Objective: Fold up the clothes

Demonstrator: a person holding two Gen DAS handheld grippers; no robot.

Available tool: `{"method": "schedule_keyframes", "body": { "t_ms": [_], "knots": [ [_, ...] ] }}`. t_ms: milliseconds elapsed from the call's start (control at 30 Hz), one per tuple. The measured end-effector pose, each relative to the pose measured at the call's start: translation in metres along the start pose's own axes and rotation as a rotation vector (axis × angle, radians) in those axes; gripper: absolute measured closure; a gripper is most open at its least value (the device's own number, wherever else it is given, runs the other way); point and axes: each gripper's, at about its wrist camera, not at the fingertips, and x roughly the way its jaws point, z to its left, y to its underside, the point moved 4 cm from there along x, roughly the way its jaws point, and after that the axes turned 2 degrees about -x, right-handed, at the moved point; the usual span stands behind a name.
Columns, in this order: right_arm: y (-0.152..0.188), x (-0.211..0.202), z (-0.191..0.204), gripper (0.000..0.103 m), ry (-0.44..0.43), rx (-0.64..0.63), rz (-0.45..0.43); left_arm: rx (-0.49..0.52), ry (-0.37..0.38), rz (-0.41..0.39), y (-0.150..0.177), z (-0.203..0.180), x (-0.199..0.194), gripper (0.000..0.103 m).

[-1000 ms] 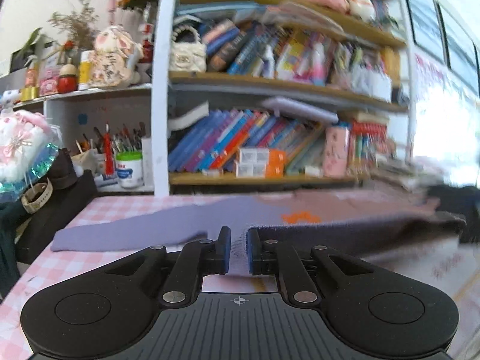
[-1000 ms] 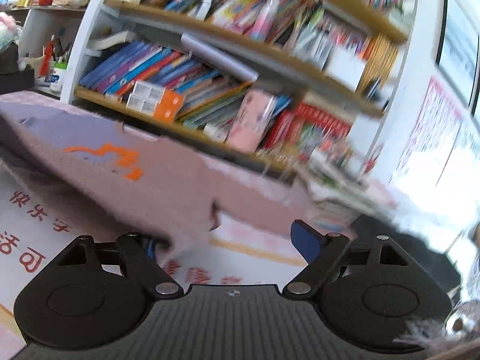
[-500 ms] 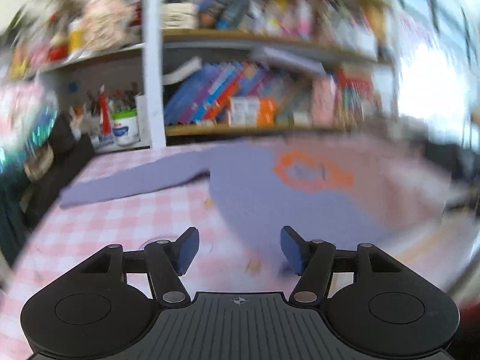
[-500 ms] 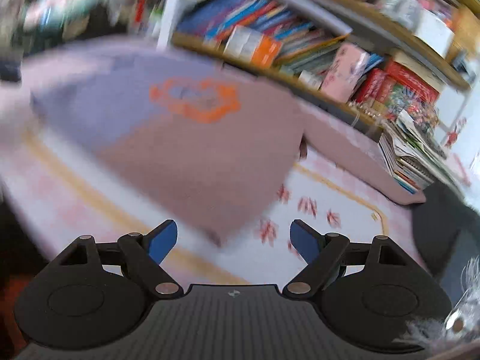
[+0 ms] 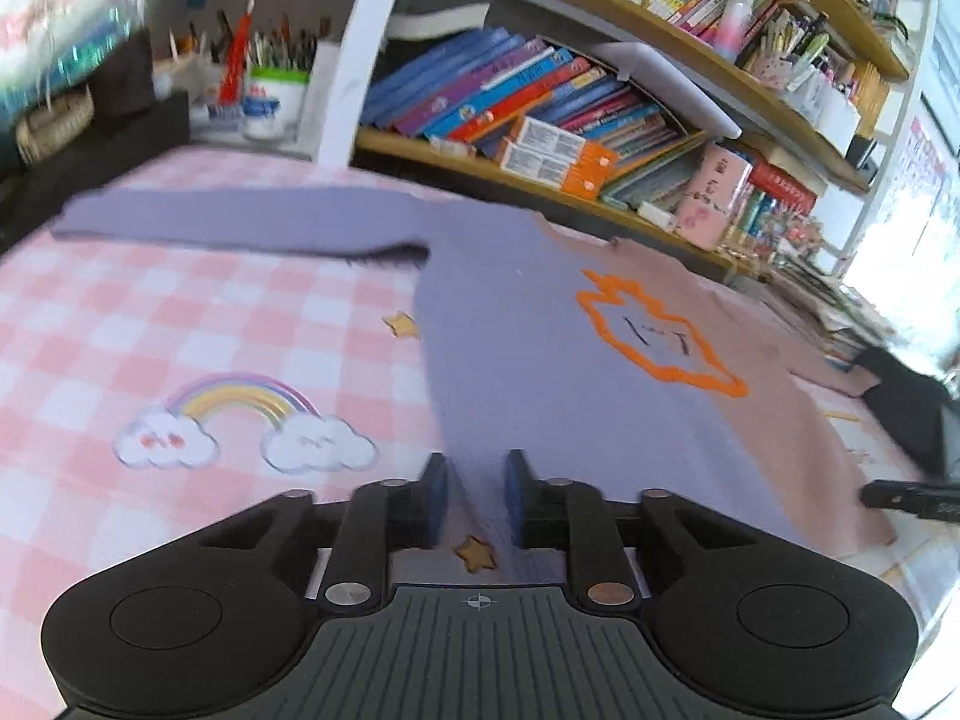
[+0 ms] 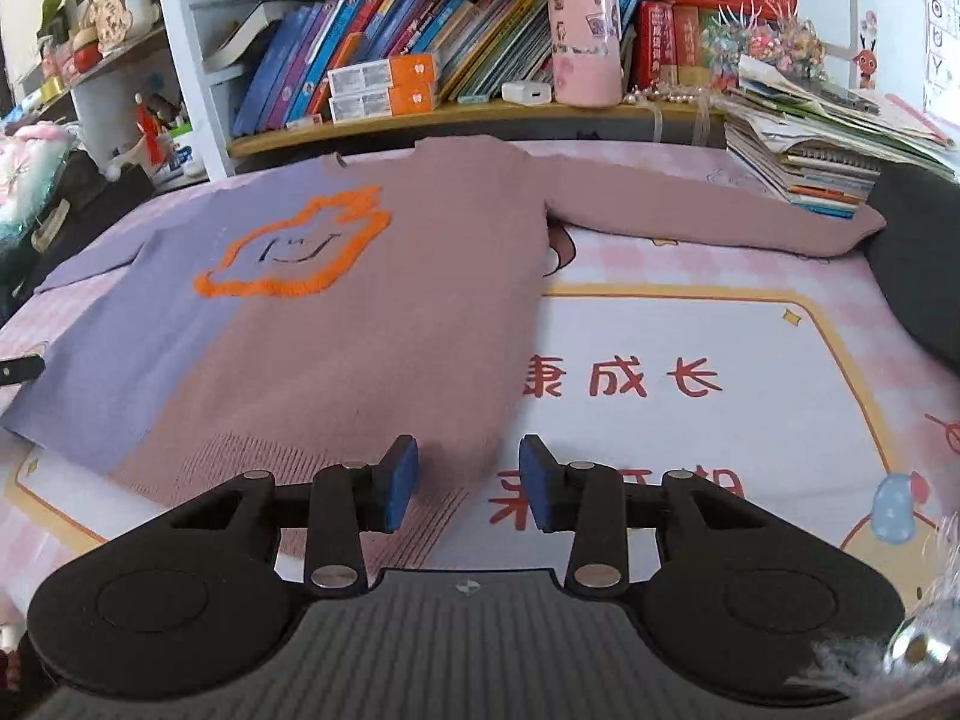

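My worktop (image 6: 690, 324) wears a printed cover with red characters, of which "成长" reads clearly. Across it my sweater (image 6: 372, 300) lies flat, purple on its left half and dusty pink on its right, sleeves spread wide, an orange outlined patch on the chest. My left claw (image 5: 475, 501) is parted narrowly at the hem's near left corner. My right claw (image 6: 468, 483) stands open at the near right corner, gripping nothing.
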Motion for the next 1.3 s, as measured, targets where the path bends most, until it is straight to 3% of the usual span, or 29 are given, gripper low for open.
{"method": "schedule_keyframes", "body": {
  "t_ms": [133, 267, 367, 700, 1300],
  "knots": [
    [-0.004, 0.008, 0.002, 0.085, 0.000, 0.002, -0.010, -0.093, 0.063, 0.008, -0.003, 0.013, 0.007, 0.098],
    [-0.016, 0.025, 0.007, 0.091, -0.011, 0.007, -0.024, -0.125, 0.038, -0.006, -0.016, 0.023, 0.019, 0.098],
    [-0.024, 0.036, 0.011, 0.091, -0.016, 0.006, -0.033, -0.105, 0.012, 0.001, -0.020, 0.021, 0.022, 0.099],
    [0.005, 0.000, 0.015, 0.091, -0.015, -0.063, -0.019, -0.064, -0.018, 0.024, 0.005, 0.010, -0.015, 0.099],
    [-0.005, 0.018, 0.019, 0.091, -0.009, -0.069, -0.044, -0.039, -0.019, 0.024, 0.001, 0.008, -0.007, 0.098]
  ]
}}
